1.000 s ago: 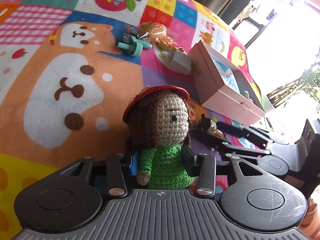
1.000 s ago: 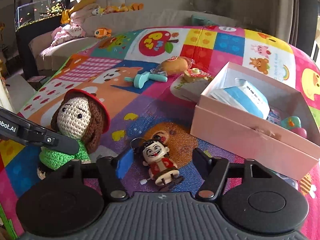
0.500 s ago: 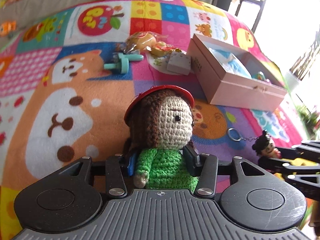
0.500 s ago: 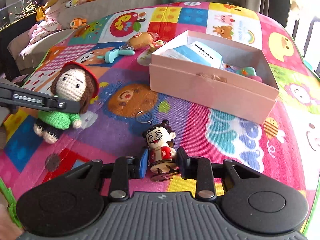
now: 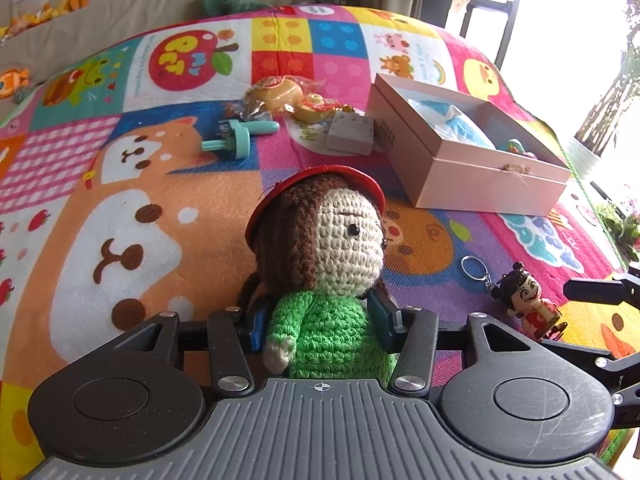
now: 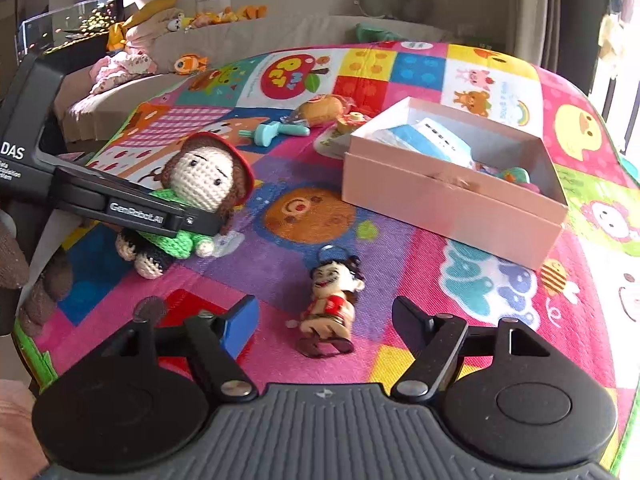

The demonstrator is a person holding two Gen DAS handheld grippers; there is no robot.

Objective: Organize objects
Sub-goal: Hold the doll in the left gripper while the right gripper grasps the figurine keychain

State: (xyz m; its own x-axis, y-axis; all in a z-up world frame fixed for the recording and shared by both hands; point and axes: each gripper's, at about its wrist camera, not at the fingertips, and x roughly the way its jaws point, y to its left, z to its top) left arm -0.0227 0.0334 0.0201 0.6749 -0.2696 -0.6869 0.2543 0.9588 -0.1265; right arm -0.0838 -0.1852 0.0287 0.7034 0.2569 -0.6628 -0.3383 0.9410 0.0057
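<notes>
My left gripper (image 5: 320, 320) is shut on a crocheted doll (image 5: 324, 264) with a red hat and green top, held above the play mat; the doll also shows in the right wrist view (image 6: 200, 192). My right gripper (image 6: 326, 320) is open. A small keychain figure (image 6: 332, 300) with a red top lies on the mat between its spread fingers, free of both; it also shows in the left wrist view (image 5: 528, 304). An open pink box (image 6: 452, 200) holding a blue-and-white packet stands on the mat to the right; it also shows in the left wrist view (image 5: 472, 168).
Behind the doll lie a teal plastic toy (image 5: 236, 140), wrapped buns (image 5: 276, 96) and a small grey box (image 5: 352, 132). The colourful play mat (image 5: 120, 208) covers the surface. A sofa with toys (image 6: 132, 64) stands beyond it.
My right gripper opened and let go of the keychain figure, which now lies on the mat. My left gripper kept its hold on the doll and rose a little.
</notes>
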